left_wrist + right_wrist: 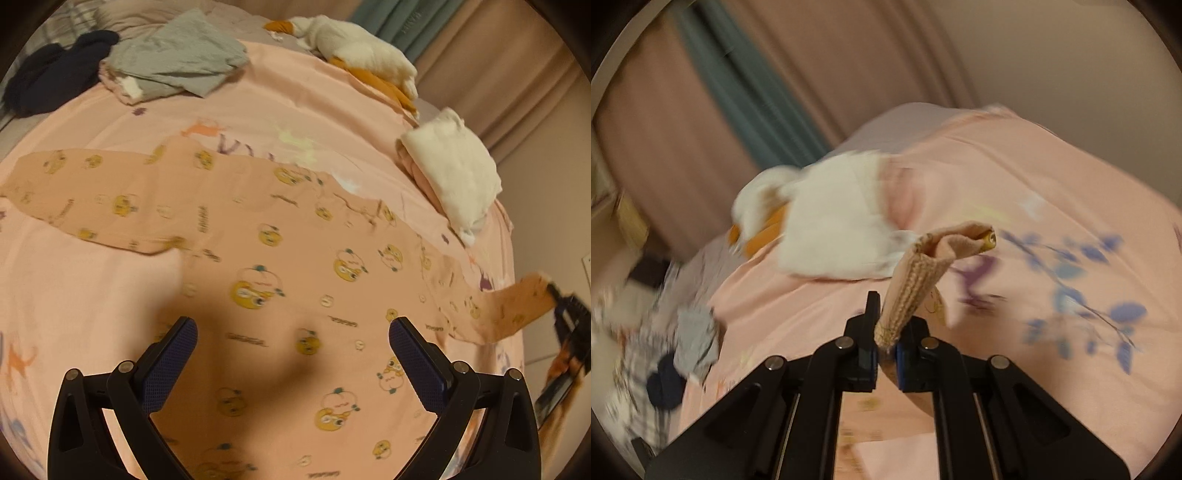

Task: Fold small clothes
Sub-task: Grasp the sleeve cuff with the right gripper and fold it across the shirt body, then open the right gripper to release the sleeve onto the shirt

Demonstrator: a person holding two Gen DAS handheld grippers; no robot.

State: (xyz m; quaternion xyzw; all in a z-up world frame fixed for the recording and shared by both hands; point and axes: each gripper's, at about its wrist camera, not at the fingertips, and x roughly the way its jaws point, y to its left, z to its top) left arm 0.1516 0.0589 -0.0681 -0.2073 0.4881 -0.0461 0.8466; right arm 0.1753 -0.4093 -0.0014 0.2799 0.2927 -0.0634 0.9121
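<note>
A peach garment [280, 258] printed with yellow cartoon faces lies spread on the pink bedsheet [92, 295]. One sleeve [74, 192] lies flat to the left. The other sleeve's ribbed cuff [912, 291] is pinched in my right gripper [886, 350], which is shut on it and lifted off the bed. In the left wrist view that lifted cuff [524, 306] and the right gripper [554, 295] show at the right edge. My left gripper [293, 332] hovers open over the garment's body, nothing between its fingers.
Folded white clothes [454, 173] sit near the bed's right edge. A white and orange pile [362, 51], a grey-green garment [177, 55] and a dark one [55, 81] lie at the far side. Curtains [701, 129] hang behind.
</note>
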